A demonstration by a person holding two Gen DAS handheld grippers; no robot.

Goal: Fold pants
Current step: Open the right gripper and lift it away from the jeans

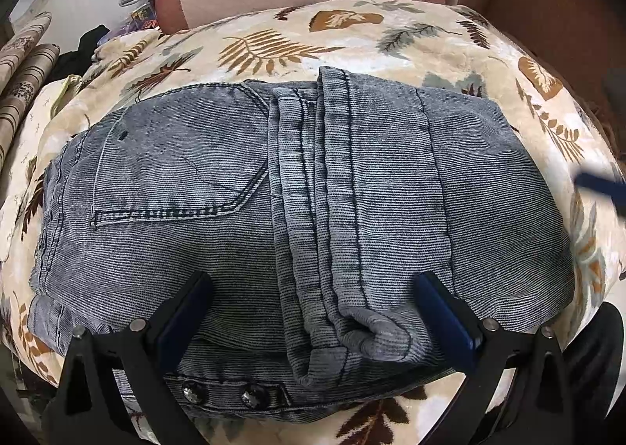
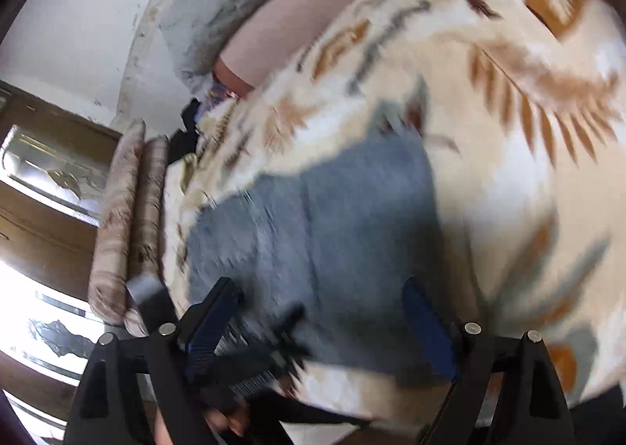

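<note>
We are holding our left gripper (image 1: 313,312) wide apart, gripping nothing, over the near edge of the pants (image 1: 297,210): grey-blue ribbed denim lying folded on the leaf-patterned blanket (image 1: 274,42), pocket and two metal buttons (image 1: 219,394) showing. Our right gripper (image 2: 321,312) is gaping too, empty, in a blurred view.

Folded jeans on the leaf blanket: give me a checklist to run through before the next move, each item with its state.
1. Jeans folded into a compact stack, legs laid over the seat: ok.
2. Stack lies fully on the leaf blanket: ok.
3. Left gripper open, fingers apart over the near edge, gripping nothing: ok.
4. Right gripper open and holding nothing: ok.
5. Right wrist view sharp enough to aim from: not ok, heavily blurred.
6. Leg hems flush with the button waistband: not ok, waistband sticks out.
</note>
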